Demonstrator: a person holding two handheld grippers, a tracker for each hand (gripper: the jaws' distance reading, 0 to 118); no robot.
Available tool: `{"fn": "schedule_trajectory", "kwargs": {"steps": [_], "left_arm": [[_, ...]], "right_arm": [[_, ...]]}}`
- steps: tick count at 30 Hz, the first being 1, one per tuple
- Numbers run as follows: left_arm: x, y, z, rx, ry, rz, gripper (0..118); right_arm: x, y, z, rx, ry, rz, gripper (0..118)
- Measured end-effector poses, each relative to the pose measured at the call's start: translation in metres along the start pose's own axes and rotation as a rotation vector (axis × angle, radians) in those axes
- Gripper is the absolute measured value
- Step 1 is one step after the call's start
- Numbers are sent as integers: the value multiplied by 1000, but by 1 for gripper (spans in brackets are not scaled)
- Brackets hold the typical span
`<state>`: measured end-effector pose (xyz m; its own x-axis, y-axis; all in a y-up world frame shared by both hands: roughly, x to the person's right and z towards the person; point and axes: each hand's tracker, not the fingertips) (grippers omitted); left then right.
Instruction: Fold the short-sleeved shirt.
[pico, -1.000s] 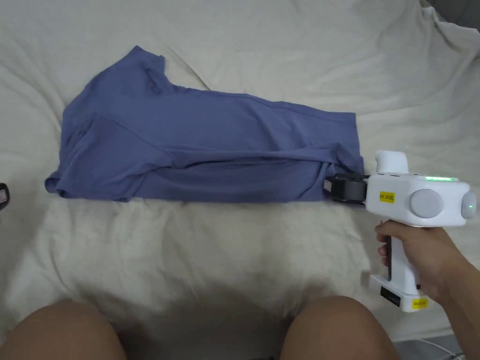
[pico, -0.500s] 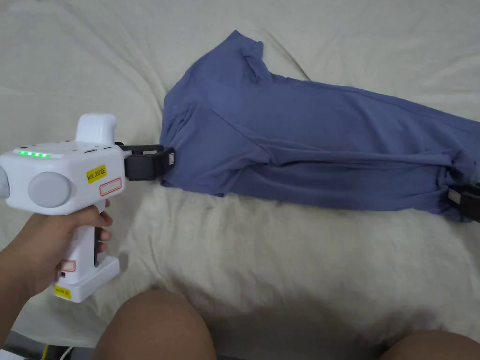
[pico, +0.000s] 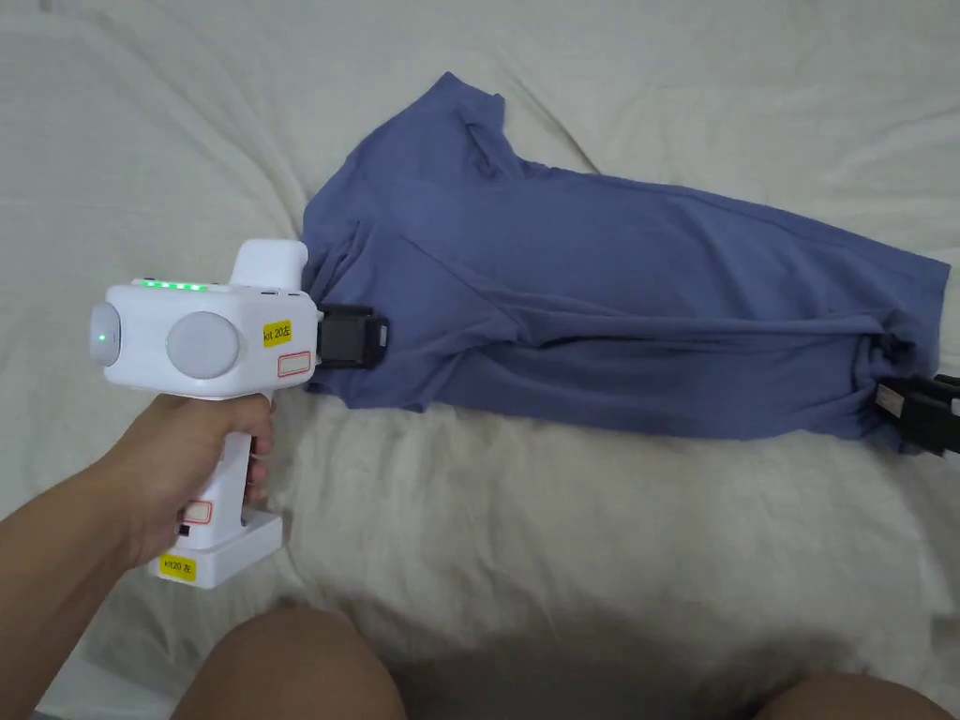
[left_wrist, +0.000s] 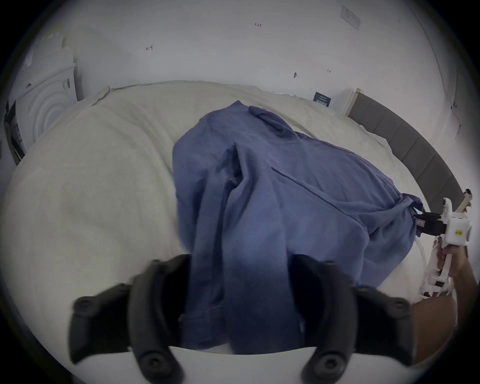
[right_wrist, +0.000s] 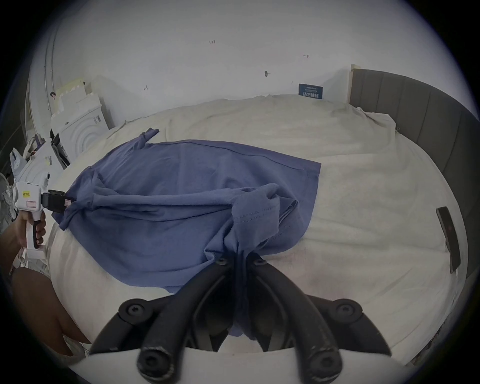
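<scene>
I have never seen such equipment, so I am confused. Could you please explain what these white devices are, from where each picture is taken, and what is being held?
No robot here: a person holds a pistol-shaped tool in each hand. The left hand-held gripper and the right hand-held gripper each end in two black jaws. The head view looks down from the person's head; the other two cameras ride on the grippers, so each sees its own jaws up close. A blue short-sleeved shirt, partly folded lengthwise, lies on a cream bedsheet. The right jaws pinch its hem end. The left jaws stand apart around the sleeve end, with cloth between them.
</scene>
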<state>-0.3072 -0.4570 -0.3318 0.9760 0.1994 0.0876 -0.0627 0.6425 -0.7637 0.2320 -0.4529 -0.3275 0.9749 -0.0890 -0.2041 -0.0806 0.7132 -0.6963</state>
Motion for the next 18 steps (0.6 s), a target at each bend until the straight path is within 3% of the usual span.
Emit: {"fn": "schedule_trajectory", "kwargs": {"steps": [2,4,8,18], "left_arm": [[-2,-1,4,2,49,-11,51],[-7,-1,10,6,-25,61,8],[2,-6,19,-7,-10,10,7],[6,-19,68,53,-63,123,7]], "right_arm": [[1,-2,-2,-3,0,-3,8],[2,-2,-2,-10,17,-16,8],[7,-3,4,7,33,-45,8],[20,-8,34,34,66,-71,8]]}}
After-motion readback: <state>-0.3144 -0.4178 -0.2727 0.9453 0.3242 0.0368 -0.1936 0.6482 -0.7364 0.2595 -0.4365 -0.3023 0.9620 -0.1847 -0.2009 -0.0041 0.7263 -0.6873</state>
